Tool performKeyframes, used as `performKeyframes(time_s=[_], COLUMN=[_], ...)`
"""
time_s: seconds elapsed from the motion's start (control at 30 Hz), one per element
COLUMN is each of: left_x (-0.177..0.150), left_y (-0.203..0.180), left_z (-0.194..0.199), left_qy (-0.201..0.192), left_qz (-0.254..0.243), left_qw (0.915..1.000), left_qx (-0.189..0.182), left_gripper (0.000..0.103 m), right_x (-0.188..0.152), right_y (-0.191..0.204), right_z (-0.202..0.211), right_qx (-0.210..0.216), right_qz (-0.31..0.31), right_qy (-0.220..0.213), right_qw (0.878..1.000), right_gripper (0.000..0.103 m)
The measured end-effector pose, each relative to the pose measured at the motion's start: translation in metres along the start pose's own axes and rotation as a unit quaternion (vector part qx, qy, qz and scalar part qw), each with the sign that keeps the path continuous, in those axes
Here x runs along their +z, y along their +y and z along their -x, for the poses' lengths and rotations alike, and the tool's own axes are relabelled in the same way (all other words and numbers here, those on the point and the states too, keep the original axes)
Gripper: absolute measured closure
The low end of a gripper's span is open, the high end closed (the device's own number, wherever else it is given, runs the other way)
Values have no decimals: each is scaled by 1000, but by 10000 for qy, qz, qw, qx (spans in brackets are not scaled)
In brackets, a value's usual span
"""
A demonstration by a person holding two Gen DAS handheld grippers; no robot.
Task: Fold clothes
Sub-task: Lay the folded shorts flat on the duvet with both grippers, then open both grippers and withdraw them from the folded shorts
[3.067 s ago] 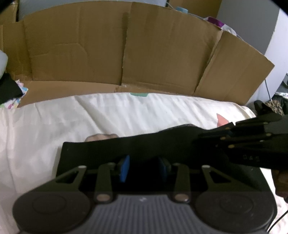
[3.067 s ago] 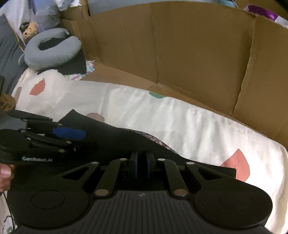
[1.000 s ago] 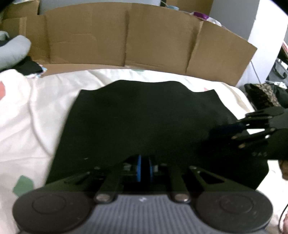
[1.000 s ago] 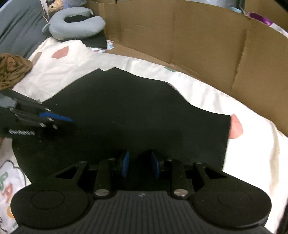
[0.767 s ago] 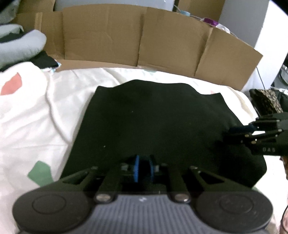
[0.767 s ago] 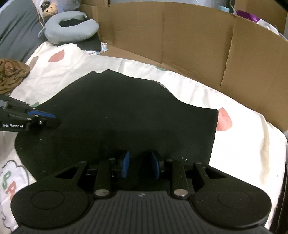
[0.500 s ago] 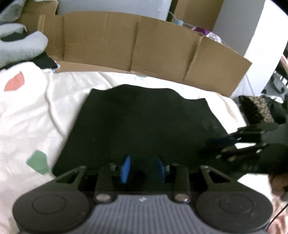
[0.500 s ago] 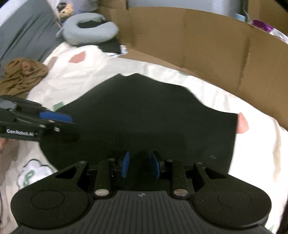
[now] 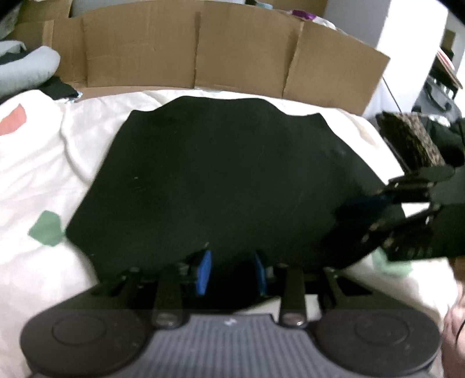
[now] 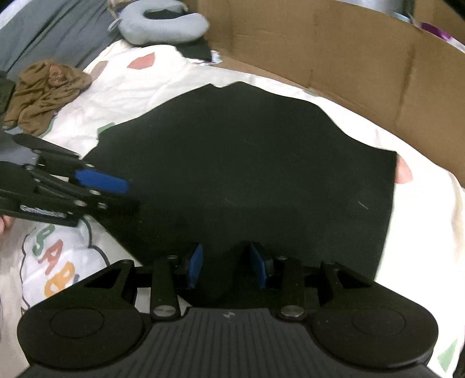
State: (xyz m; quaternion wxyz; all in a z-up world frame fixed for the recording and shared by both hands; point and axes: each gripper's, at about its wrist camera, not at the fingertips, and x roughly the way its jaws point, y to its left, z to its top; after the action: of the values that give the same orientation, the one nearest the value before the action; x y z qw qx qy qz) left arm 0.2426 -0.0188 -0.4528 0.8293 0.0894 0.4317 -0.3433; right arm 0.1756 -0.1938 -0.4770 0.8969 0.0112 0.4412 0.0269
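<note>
A black garment [image 9: 232, 180] lies spread flat on a white sheet [image 9: 35, 180], straight ahead of both sets of fingers, its near hem running under them.

The left gripper [image 9: 231, 270] stands partly open, its blue pads apart with the near edge of the garment in the gap; the pads do not press on the cloth. Its jaws have just been opening. The right gripper [image 10: 225, 266] is likewise partly open, its pads apart over the near hem and gripping nothing, and its jaws have just opened further. In the left view the right gripper reaches in from the right over the garment's right edge; in the right view the left gripper comes in from the left over its left edge.

Beyond the garment's far edge a wall of brown cardboard [image 9: 197, 46] stands upright along the back of the sheet; what lies behind it cannot be told. Far left of the right fingers lie a crumpled brown cloth [image 10: 43, 93] and, further back, a grey neck pillow [image 10: 162, 23] with a dark cloth under it. To the far right of the left fingers, off the sheet, sits a leopard-print item [image 9: 412, 139]. Coloured patches and letters mark the sheet.
</note>
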Motion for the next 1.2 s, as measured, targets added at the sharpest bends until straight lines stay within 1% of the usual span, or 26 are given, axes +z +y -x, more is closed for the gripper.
performKeyframes(time_s=[0.17, 0.3, 0.37, 0.5, 0.63, 0.77, 1.0, 1.07, 1.2], left_x=[-6, -8, -8, -9, -15, -21, -30, -31, -30], left_y=[7, 5, -1, -7, 8, 24, 50, 53, 55], left_z=[18, 31, 31, 22, 22, 28, 44, 53, 68], left_qy=[32, -84, -113, -79, 2, 66, 196, 157, 76], left_qz=[237, 358, 313, 168, 398, 493, 931, 1058, 1260], left_qw=[9995, 9991, 9993, 9995, 9981, 9965, 9901, 9890, 9876], left_qx=[184, 223, 195, 270, 466, 678, 1028, 1022, 935], left_gripper=[68, 67, 66, 66, 66, 66, 66, 66, 65], right_x=[-11, -12, -12, -10, -12, -22, -32, -33, -33], right_y=[-3, 0, 6, 17, 9, -6, -22, -25, -28], right_z=[17, 30, 32, 26, 22, 24, 36, 42, 56], right_qx=[-220, -224, -208, -165, -360, -629, -930, -1036, -893], right_qz=[-6, -99, -34, 171, 54, -8, -188, -253, -498], right_qy=[-33, -122, -154, -112, 6, 147, 276, 286, 195], right_qw=[9998, 9996, 9997, 9997, 9993, 9979, 9951, 9939, 9946], right_gripper=[60, 60, 60, 60, 60, 60, 61, 60, 60])
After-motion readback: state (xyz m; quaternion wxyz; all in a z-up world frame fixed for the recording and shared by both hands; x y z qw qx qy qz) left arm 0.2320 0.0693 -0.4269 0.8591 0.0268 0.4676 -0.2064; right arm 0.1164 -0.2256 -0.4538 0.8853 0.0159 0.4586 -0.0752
